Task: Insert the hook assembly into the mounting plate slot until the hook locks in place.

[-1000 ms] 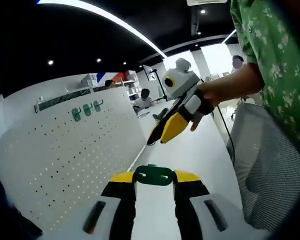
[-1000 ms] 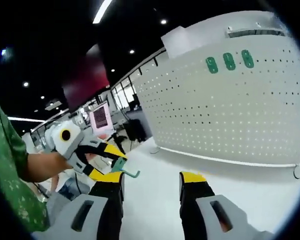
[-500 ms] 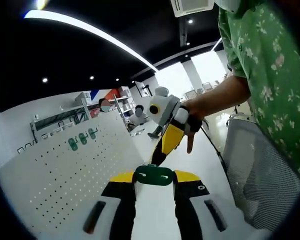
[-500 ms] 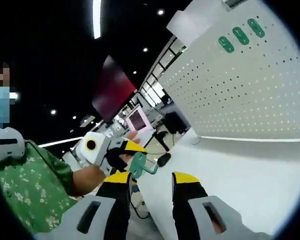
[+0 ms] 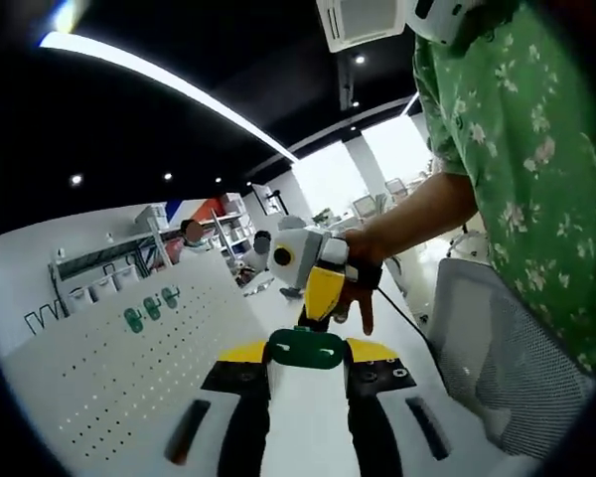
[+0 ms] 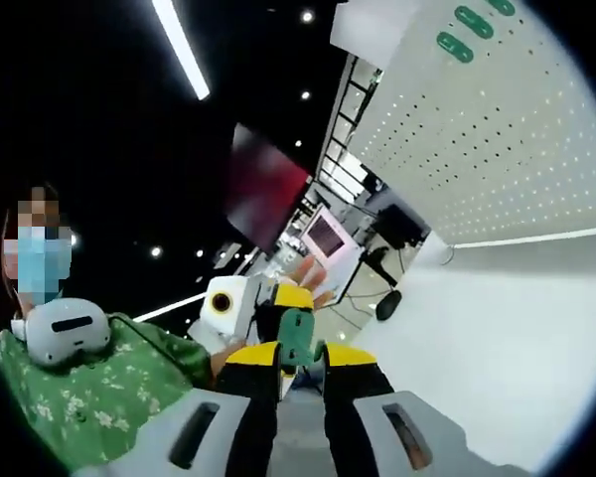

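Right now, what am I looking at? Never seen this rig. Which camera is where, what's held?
No robot: a person in a green floral shirt holds a two-jaw gripper in each hand. Each round picture comes from a fisheye camera riding on one gripper and looking along its jaws. In the left gripper view, the left gripper is shut on a green hook piece, and the right gripper comes close in front. In the right gripper view, the same piece sits between the right gripper's jaws; whether they grip it is unclear. A white pegboard carrying three green plates stands on the white table.
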